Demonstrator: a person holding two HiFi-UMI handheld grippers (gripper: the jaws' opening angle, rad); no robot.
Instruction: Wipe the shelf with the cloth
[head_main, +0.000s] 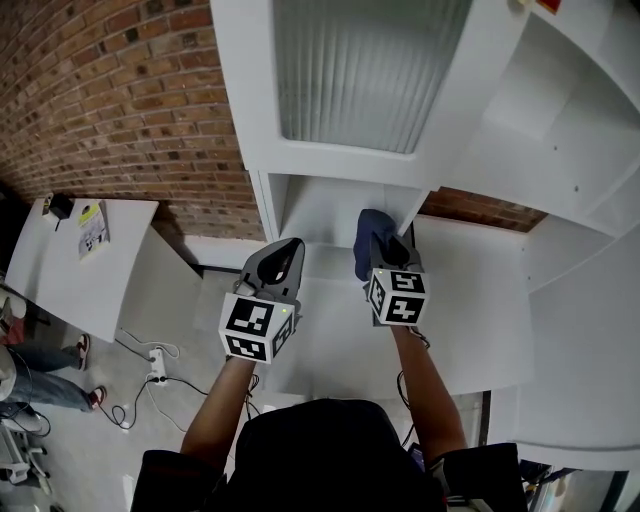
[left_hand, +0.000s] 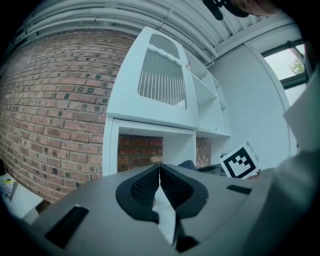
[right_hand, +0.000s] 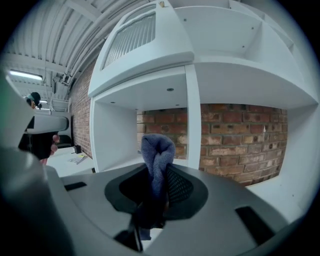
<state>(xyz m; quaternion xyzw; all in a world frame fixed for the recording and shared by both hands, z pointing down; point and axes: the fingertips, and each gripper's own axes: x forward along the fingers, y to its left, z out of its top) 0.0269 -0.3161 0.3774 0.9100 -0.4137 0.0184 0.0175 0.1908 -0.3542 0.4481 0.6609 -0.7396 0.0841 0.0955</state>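
A folded blue cloth (right_hand: 158, 159) is pinched in my right gripper (right_hand: 159, 186), which is shut on it; the cloth (head_main: 371, 238) sticks out ahead of the gripper (head_main: 385, 250) in the head view. It hovers before the open lower compartment of the white shelf unit (head_main: 335, 205), close to the upright divider (right_hand: 193, 120). My left gripper (head_main: 282, 262) is held to the left, level with the right one, shut with nothing between its jaws (left_hand: 159, 181). The white shelf unit (left_hand: 150, 125) fills the left gripper view.
A brick wall (head_main: 120, 90) stands behind and left of the unit. A ribbed-glass cabinet door (head_main: 365, 65) hangs above the compartment. A white table (head_main: 75, 265) with small items is at the left, with cables and a power strip (head_main: 155, 365) on the floor. A person's legs (head_main: 45, 375) show at far left.
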